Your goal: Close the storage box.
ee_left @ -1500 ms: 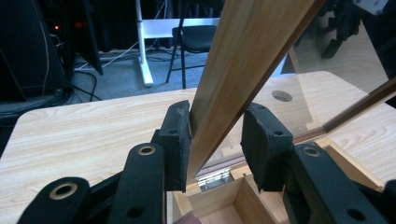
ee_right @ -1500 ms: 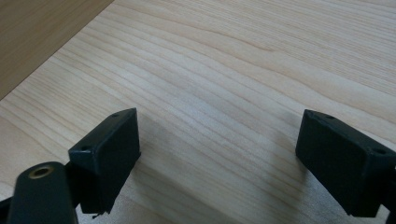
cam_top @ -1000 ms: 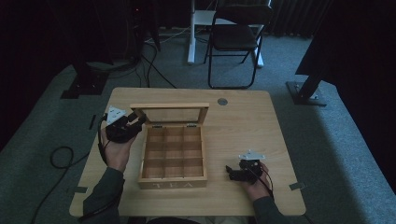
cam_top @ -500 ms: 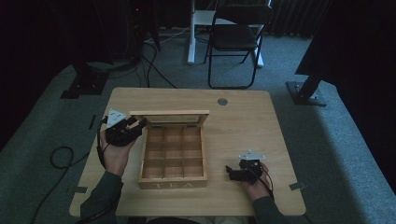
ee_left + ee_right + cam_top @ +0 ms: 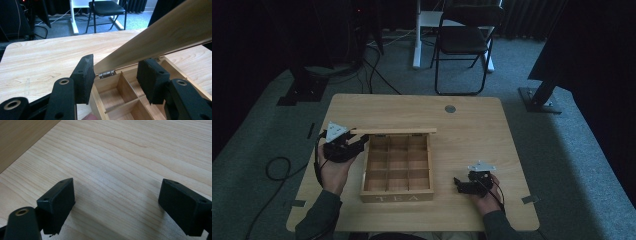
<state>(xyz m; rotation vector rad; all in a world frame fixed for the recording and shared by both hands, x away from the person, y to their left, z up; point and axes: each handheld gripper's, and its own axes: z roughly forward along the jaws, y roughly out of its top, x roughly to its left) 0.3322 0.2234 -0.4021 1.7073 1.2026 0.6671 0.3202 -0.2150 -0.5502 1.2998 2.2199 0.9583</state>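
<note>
A wooden tea box (image 5: 397, 197) with several empty compartments sits mid-table, its lid (image 5: 397, 131) raised on the back hinges and seen as a thin strip from above. My left gripper (image 5: 359, 145) is at the lid's left end. Its jaws have just been opening. In the left gripper view the pads (image 5: 85, 77) stand apart from the lid (image 5: 162, 37), which slants up to the right above the box (image 5: 125, 90) beyond my left gripper (image 5: 117, 77). My right gripper (image 5: 460, 184) rests on the table to the right of the box. It is open with nothing in it (image 5: 115, 202).
The light wooden table (image 5: 472, 130) has a round grommet (image 5: 450, 108) near its far edge. Behind it stands a black folding chair (image 5: 462, 45). Dark stand bases and a cable loop (image 5: 277, 167) lie on the grey floor.
The lid showed its face a second ago and now shows as a thin strip; it has swung on its hinges. The left gripper's jaws have spread. The right hand has not moved.
</note>
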